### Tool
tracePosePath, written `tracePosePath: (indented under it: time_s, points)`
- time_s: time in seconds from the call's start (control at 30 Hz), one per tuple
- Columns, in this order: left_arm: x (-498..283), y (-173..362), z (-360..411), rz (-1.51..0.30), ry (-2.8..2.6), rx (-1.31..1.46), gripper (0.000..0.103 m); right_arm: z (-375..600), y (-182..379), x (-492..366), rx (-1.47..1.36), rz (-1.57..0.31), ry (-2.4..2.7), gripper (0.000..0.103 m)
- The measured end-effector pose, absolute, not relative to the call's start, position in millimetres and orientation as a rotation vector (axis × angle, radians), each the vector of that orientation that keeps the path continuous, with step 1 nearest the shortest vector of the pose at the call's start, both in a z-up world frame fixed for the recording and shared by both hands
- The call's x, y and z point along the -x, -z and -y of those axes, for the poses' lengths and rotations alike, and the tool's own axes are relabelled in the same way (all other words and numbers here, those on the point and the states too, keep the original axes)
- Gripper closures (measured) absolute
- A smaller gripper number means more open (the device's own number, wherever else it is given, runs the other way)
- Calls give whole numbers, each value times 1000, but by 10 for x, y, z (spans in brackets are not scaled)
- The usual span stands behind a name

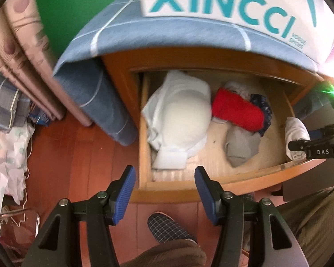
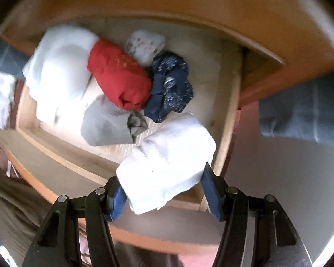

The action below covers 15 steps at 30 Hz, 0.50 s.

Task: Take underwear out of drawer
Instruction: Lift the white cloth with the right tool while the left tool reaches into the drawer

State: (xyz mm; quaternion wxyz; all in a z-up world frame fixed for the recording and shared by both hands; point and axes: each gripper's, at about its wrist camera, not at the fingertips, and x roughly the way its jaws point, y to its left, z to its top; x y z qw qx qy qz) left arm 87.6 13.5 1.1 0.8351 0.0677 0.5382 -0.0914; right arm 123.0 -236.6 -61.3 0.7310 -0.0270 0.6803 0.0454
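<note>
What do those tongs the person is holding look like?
Both tongs, left and right, look alike: black angular arms with triangular cut-outs and silver pivot bolts, each ending in ribbed blue pads. Seen from the side, the right one carries white "DAS" lettering and black cables, with a green light above. The person wears a brownish sleeve and a checked slipper.

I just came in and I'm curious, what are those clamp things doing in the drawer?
A person is taking underwear out of the open wooden drawer. The right gripper is clamped on a folded white piece, held above the drawer. The left gripper is open and empty at the drawer's front. White, red, grey and dark blue clothes remain inside.
</note>
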Motion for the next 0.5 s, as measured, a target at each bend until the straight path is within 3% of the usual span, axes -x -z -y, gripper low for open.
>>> tracePosePath:
  time_s: [0.4,0.5]
  points:
    - [-1056,262,663,-1225,342,-212,47,2944,100,-1017,-143,-1335,51,47]
    - [-1104,370,770,-1250,353,-227,47,2954,183,-1007,-146,-1334,51,47]
